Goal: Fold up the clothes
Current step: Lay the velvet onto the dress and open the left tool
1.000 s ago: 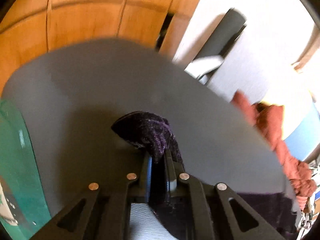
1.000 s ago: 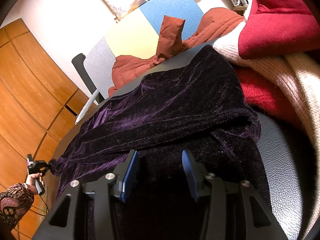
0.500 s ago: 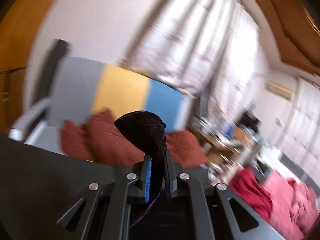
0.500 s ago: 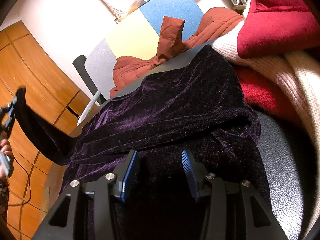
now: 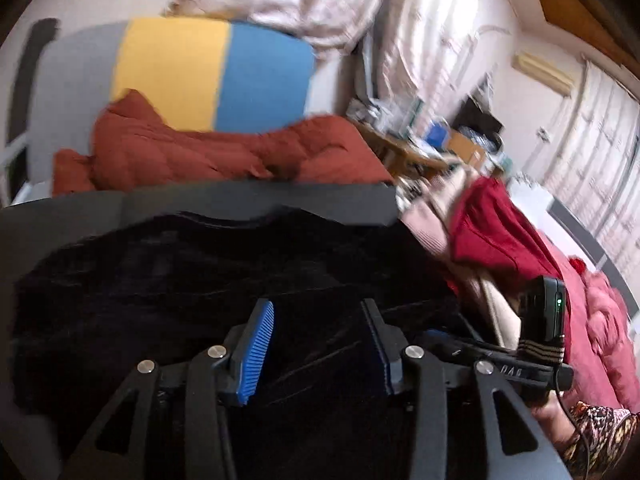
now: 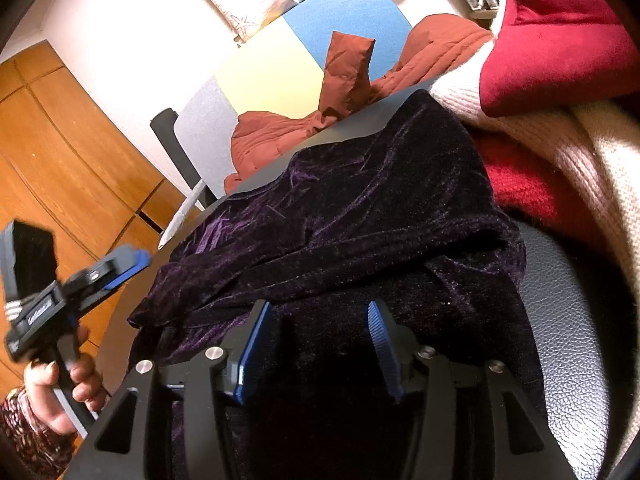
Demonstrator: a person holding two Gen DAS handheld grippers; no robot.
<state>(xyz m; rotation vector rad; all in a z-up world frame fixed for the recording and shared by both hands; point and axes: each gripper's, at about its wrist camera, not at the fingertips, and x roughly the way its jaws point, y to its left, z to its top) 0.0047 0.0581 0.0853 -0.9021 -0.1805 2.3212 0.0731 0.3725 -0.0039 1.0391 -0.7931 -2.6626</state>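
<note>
The dark table (image 6: 568, 280) carries the purple velvet garment (image 6: 360, 208), now doubled over itself, its folded edge short of the far rim. Half a second ago the left gripper (image 5: 316, 344) was clamped on a raised corner; now its jaws stand apart, empty, above the cloth. The right gripper (image 6: 320, 344) is likewise spread over the near hem. Red and cream clothes (image 6: 560, 80) crowd the right side; the left side is bare

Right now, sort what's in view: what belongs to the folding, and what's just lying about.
In the job:
- purple velvet garment
- left tool, open
- right tool, open

Lying about:
- rust quilted jacket
- red garment
- cream knit
- chair
</note>
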